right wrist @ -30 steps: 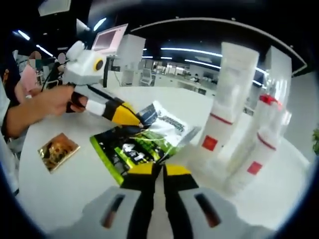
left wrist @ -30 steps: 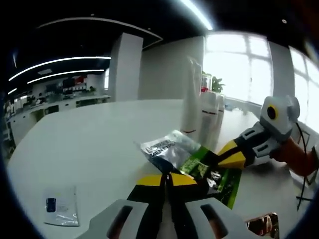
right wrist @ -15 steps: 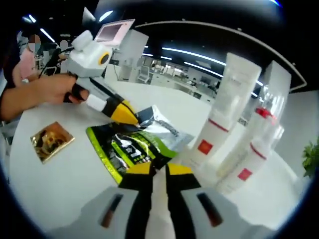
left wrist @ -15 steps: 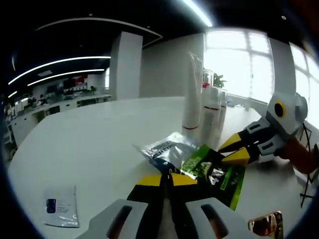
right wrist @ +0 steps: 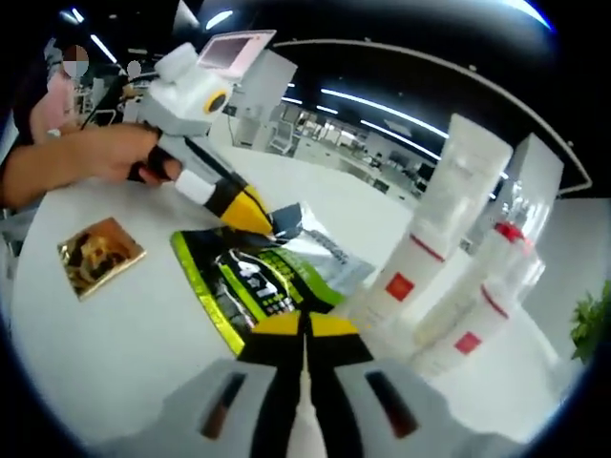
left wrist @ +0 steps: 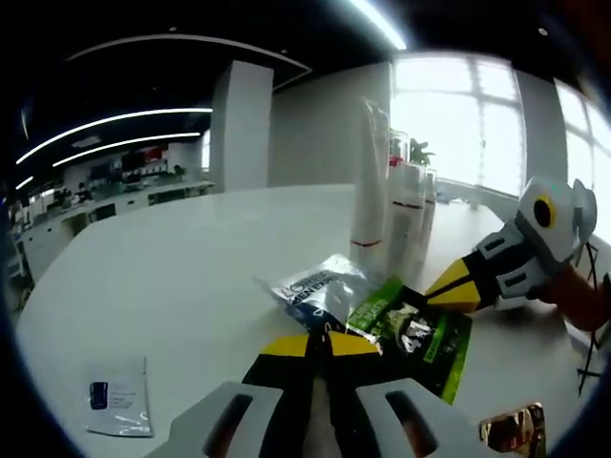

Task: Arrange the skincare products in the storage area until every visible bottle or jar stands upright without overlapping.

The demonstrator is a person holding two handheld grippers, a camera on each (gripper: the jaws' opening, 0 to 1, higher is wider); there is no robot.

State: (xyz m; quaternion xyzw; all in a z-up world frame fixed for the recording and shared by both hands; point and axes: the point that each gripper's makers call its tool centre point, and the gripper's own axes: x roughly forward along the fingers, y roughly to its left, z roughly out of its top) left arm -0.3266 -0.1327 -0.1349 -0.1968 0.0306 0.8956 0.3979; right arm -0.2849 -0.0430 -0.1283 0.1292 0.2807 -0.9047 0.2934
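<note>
A white table (left wrist: 172, 258) holds tall upright white bottles (right wrist: 420, 258) at far right. Beside them, overlapping green (right wrist: 250, 286) and silver sachets (left wrist: 320, 286) lie flat: light, floppy, slippery, best pinched at edges. Left gripper (left wrist: 320, 345) and right gripper (right wrist: 304, 329) have jaws closed, apparently each pinching a sachet edge.

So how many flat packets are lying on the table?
4. A green packet lies in front of the right gripper, a silver one is partly under it, a gold one lies nearer the person, and a white one lies apart. Others may be hidden.
</note>
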